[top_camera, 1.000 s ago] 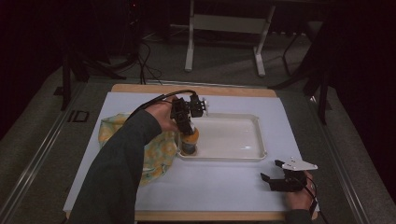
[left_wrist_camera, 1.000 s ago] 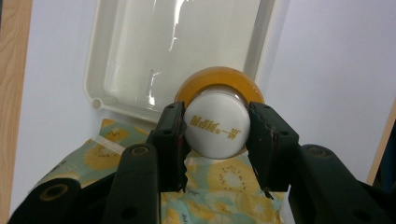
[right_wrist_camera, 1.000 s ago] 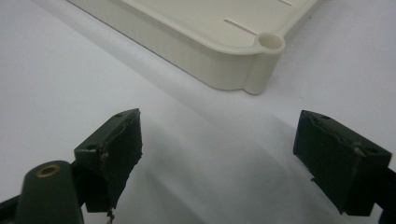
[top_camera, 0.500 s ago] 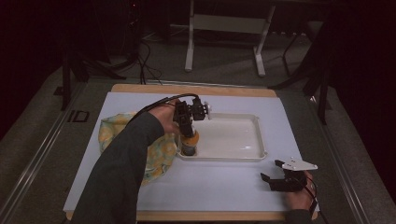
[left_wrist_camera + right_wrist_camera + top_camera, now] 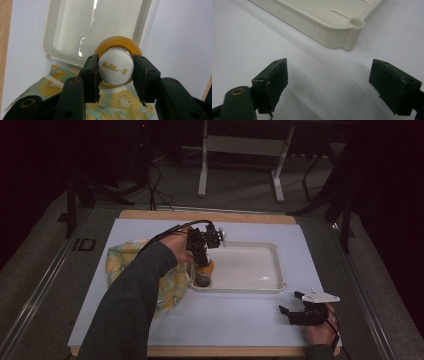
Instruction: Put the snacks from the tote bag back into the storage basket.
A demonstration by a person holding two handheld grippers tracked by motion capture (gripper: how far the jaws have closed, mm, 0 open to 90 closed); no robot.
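With its white cap clamped in the left claw (image 5: 115, 72), the orange bottle (image 5: 204, 271) at the tray's (image 5: 280, 270) near-left corner should be lowered upright inside the rim, while the right claw (image 5: 296, 307) is kept wide open, empty, on the tabletop (image 5: 240, 320).

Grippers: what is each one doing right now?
Left gripper: closed on the white-capped amber bottle.
Right gripper: open, holding nothing.

The white-topped table (image 5: 240, 320) bears a cream tray (image 5: 277, 270) and a fruit-print cloth (image 5: 120, 262).
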